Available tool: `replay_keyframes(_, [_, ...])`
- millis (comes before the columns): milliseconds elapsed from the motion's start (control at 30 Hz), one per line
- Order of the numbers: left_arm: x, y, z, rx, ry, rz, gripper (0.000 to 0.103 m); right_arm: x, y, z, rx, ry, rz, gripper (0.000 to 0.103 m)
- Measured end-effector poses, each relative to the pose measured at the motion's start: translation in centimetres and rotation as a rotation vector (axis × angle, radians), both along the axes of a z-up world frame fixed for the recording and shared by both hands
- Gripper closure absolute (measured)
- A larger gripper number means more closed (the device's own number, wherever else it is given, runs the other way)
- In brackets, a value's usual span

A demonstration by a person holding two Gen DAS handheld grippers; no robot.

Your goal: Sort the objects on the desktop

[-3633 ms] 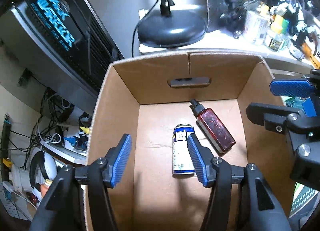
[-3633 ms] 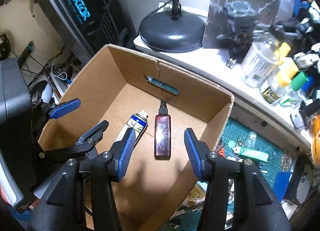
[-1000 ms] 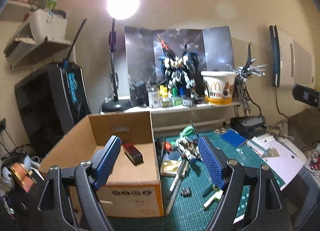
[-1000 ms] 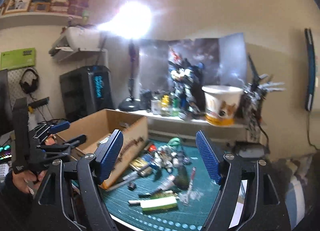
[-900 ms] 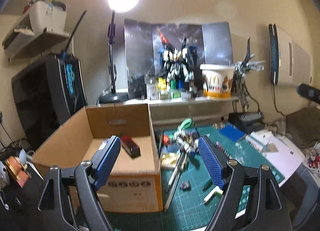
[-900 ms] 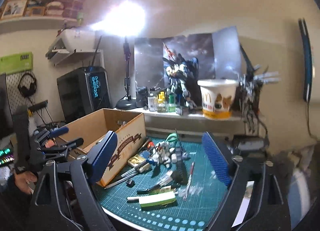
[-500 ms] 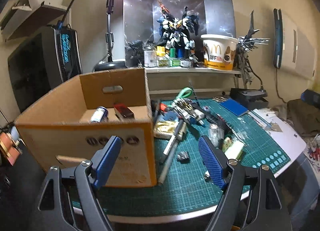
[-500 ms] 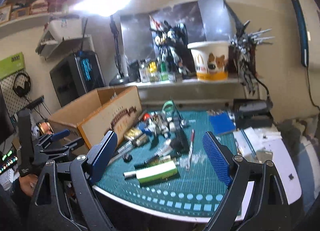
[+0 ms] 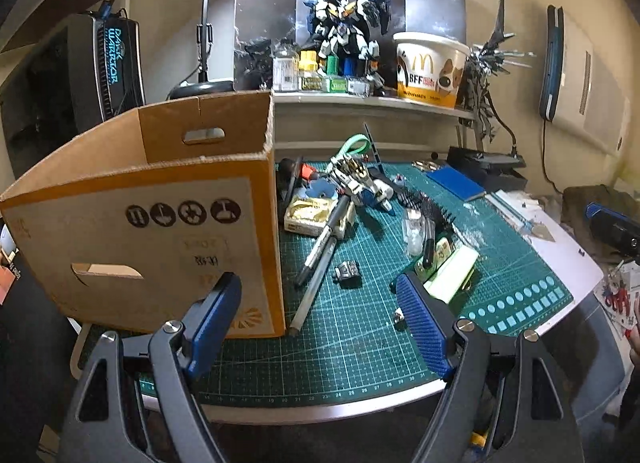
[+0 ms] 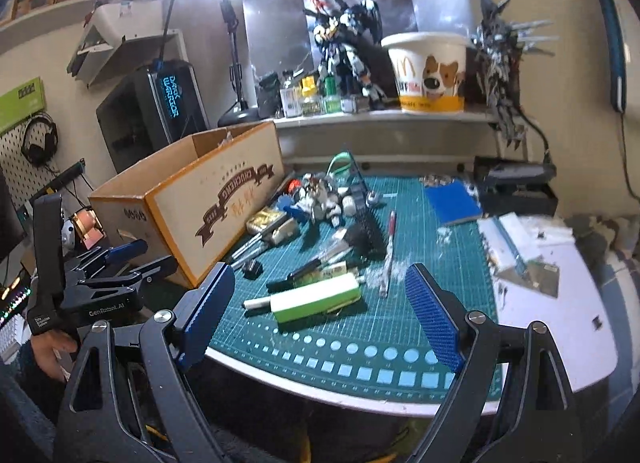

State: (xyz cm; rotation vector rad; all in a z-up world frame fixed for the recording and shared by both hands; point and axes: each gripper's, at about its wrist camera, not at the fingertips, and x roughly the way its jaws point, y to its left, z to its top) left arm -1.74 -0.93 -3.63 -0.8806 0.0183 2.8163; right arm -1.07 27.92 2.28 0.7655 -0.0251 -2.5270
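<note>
A cardboard box [image 9: 160, 223] [image 10: 208, 199] stands at the left end of a green cutting mat [image 9: 360, 343] [image 10: 440, 263]; its near wall hides what is inside. Loose on the mat lie a green-and-white case [image 9: 450, 273] [image 10: 316, 299], long pens [image 9: 320, 251], a small black clip [image 9: 347, 273], a toy robot [image 9: 356, 179] [image 10: 320, 195] and a red pen [image 10: 389, 247]. My left gripper [image 9: 316, 295] hangs open at the desk's front edge beside the box corner, nothing between its fingers. My right gripper [image 10: 320, 283] is open and empty, low before the case.
A rear shelf [image 9: 380, 103] carries a model robot [image 9: 344, 35], paint bottles and a paper bucket [image 9: 430, 71]. A lamp base [image 9: 200, 89] and computer tower [image 9: 104, 67] stand behind the box. A blue pad [image 10: 452, 203] and white sheet [image 10: 560, 303] lie at the right.
Both grippers have left the box top, drawn back to the desk's front edge and sunk. The box wall now hides the can and red bottle. The right jaws stand slightly wider.
</note>
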Motion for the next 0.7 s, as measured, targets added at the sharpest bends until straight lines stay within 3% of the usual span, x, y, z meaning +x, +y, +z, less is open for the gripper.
replay_keyframes(333, [-0.8,0.8,-1.0,-0.003,-0.054,-0.027,0.022,0.2,0.2,-0.7,0.016,-0.031,-0.009,0.016])
replay_keyframes(700, [-1.0,1.4,-1.3,-0.024,-0.06,-0.03,0.022,-0.3,-0.6,-2.0,0.022,-0.073,0.008,0.016])
